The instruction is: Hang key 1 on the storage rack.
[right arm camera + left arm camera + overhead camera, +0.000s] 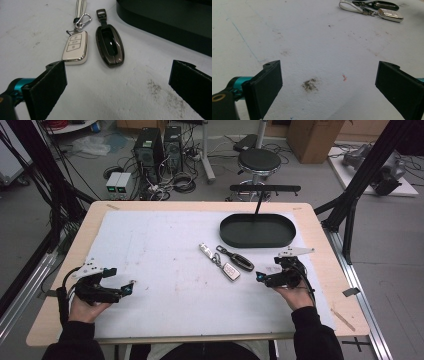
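Two car key fobs lie side by side near the middle of the white mat. The white fob has a strap and a metal clasp. The dark brown fob lies just right of it. My right gripper is open, low over the mat, a short way right of the fobs and pointing at them. My left gripper is open at the mat's left side, far from the fobs, with bare stained mat between its jaws.
A black oval tray stands empty behind the fobs at the back right of the table. A stool, computer towers and cables are on the floor beyond the table.
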The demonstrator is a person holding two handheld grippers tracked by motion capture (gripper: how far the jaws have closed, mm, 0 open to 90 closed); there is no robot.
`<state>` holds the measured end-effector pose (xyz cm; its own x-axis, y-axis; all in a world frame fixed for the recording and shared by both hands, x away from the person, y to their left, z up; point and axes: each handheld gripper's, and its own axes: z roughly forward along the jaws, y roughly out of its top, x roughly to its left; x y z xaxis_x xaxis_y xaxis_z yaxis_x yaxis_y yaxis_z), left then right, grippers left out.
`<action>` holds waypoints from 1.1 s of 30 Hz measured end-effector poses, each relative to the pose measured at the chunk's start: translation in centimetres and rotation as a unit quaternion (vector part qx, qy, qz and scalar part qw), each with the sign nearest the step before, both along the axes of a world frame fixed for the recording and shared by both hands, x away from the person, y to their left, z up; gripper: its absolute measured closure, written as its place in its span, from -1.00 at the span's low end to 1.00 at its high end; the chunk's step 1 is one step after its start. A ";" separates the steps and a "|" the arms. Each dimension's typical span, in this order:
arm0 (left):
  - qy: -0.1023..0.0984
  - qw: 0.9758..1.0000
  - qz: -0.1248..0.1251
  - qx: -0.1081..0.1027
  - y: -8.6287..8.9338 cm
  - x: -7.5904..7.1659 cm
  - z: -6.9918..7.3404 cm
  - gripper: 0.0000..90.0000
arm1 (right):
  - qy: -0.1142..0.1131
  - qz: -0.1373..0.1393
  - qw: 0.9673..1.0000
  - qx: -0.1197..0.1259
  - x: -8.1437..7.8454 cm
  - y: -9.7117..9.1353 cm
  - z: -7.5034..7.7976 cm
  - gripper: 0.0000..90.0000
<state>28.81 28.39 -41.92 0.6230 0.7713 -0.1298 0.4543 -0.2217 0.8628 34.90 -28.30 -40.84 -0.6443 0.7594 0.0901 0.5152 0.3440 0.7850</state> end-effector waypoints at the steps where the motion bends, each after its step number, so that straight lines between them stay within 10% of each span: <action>1: -0.001 1.000 -0.001 0.001 0.0 0.0 0.0 -0.83 | 0.000 0.000 1.000 0.000 0.0 0.0 0.0 -0.98; 33: 0.000 1.000 -0.006 -0.001 0.0 -0.1 0.0 -0.83 | 0.006 0.077 0.996 -0.032 5.5 9.2 3.6 -0.98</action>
